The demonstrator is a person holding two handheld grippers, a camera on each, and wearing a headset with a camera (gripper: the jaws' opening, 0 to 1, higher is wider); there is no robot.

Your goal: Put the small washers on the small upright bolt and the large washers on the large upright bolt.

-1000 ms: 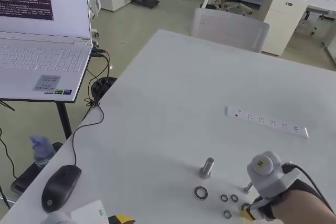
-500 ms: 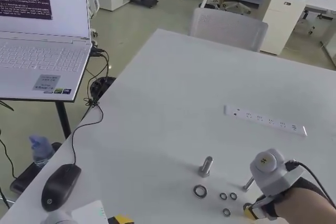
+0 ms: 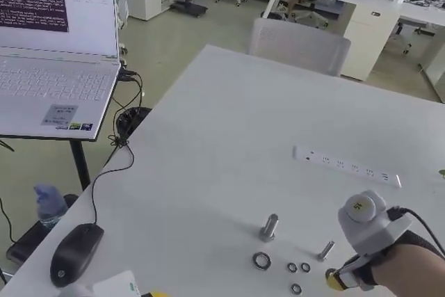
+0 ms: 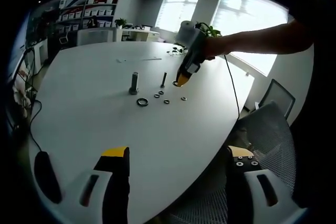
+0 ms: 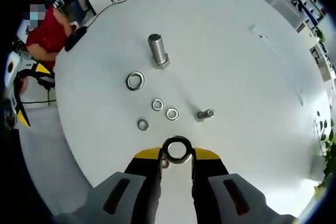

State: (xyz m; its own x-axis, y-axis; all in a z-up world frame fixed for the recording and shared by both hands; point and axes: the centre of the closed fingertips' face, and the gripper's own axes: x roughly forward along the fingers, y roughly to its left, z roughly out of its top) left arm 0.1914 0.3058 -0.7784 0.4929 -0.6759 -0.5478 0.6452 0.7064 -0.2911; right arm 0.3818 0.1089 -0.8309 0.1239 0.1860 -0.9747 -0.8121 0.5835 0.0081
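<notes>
My right gripper (image 5: 177,157) is shut on a large washer (image 5: 177,149), held above the table near its front edge. Ahead of it stand the large upright bolt (image 5: 157,51) and the small bolt (image 5: 205,114). Another large washer (image 5: 135,81) and three small washers (image 5: 157,104) lie flat between them. In the head view the right gripper (image 3: 334,279) is at the bottom right, just right of the small bolt (image 3: 325,250) and the large bolt (image 3: 269,227). My left gripper (image 4: 176,177) is open and holds nothing, well back from the bolts (image 4: 134,83).
A white power strip (image 3: 345,166) lies on the table behind the bolts. A black mouse (image 3: 73,253) sits at the table's left corner. A laptop (image 3: 49,81) stands on a side stand to the left, and a grey chair (image 3: 299,43) at the far edge.
The head camera has tilted slightly. My right gripper, still holding the washer, has drifted a little up and to the right of the small bolt. The washers on the table have not moved.
</notes>
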